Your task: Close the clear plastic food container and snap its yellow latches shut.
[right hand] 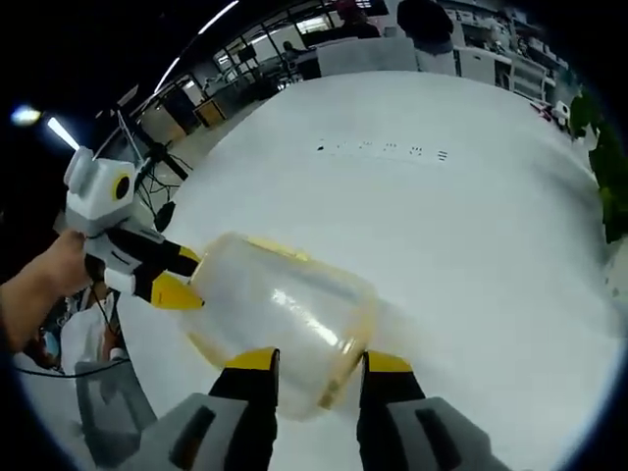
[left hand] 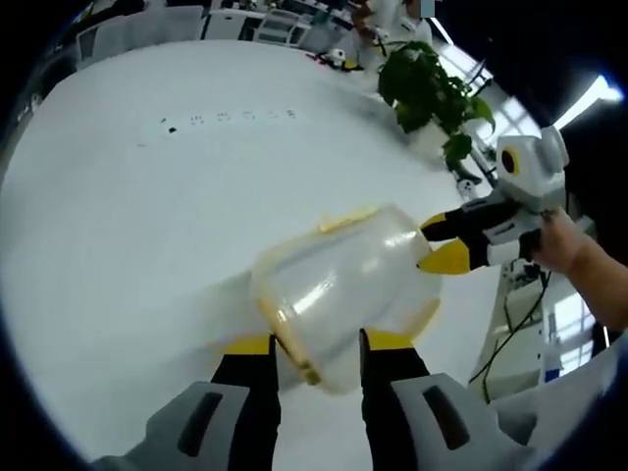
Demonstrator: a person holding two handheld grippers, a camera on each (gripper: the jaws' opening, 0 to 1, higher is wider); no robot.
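**Clear container held between 2 grippers above the white worktop**

The white worktop (left hand: 147, 216) spreads wide under both views, with a short row of small dark marks (left hand: 226, 118) on its far part. At its far edge stands a green potted plant (left hand: 427, 88), and beyond it are desks and chairs of a large room.

The clear plastic container (left hand: 339, 289) sits in the middle of both views, tilted on its side, with yellow trim along its rim (left hand: 285, 339) and a yellow latch (left hand: 345, 220) on its upper side. Whether it rests on the worktop or is lifted clear of it I cannot tell.

In the left gripper view, the left gripper (left hand: 316, 343) has its 2 yellow-tipped fingers (left hand: 250, 345) spread partway, 1 on each side of the container's near end and touching it. The right gripper (left hand: 440, 243) comes in from the right, held by a hand (left hand: 564, 245), its fingers at the container's far end.

In the right gripper view, the right gripper (right hand: 314, 361) likewise straddles the container (right hand: 280, 314) with fingers (right hand: 250, 361) partly open against its walls, while the left gripper (right hand: 182, 278) meets the opposite end, held by a hand (right hand: 44, 285).
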